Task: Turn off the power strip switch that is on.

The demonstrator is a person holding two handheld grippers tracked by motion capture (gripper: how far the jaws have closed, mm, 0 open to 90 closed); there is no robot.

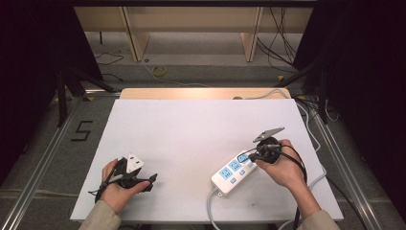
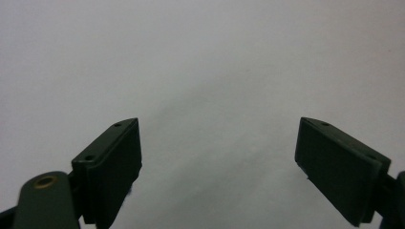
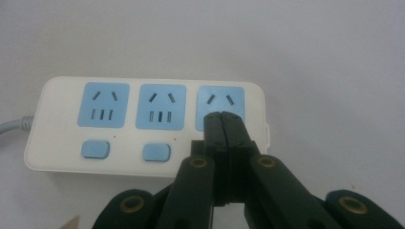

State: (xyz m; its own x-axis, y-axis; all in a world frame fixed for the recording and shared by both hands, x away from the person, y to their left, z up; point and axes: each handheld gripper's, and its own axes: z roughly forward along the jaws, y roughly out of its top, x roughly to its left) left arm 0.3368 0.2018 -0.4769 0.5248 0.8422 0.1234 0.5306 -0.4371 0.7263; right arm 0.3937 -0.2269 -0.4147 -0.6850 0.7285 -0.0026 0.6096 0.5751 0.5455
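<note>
A white power strip [image 1: 232,172] with three blue sockets and blue buttons lies at the front right of the white table [image 1: 191,129]. My right gripper [image 1: 250,155] is shut, with nothing between its jaws. In the right gripper view its closed tips [image 3: 223,115] lie over the lower part of the rightmost socket on the power strip [image 3: 143,124]; whether they touch it I cannot tell. The jaws hide whatever sits below that socket. My left gripper [image 1: 149,182] rests at the front left, held in a hand. In its own view the left gripper [image 2: 217,124] stands wide open over bare white surface.
The strip's grey cable [image 1: 210,206] runs off the table's front edge and shows again at the left [image 3: 14,125]. A second grey cable [image 1: 268,93] crosses the wooden back edge. Black frames stand at both sides, and a "5" mark [image 1: 82,130] is on the floor at the left.
</note>
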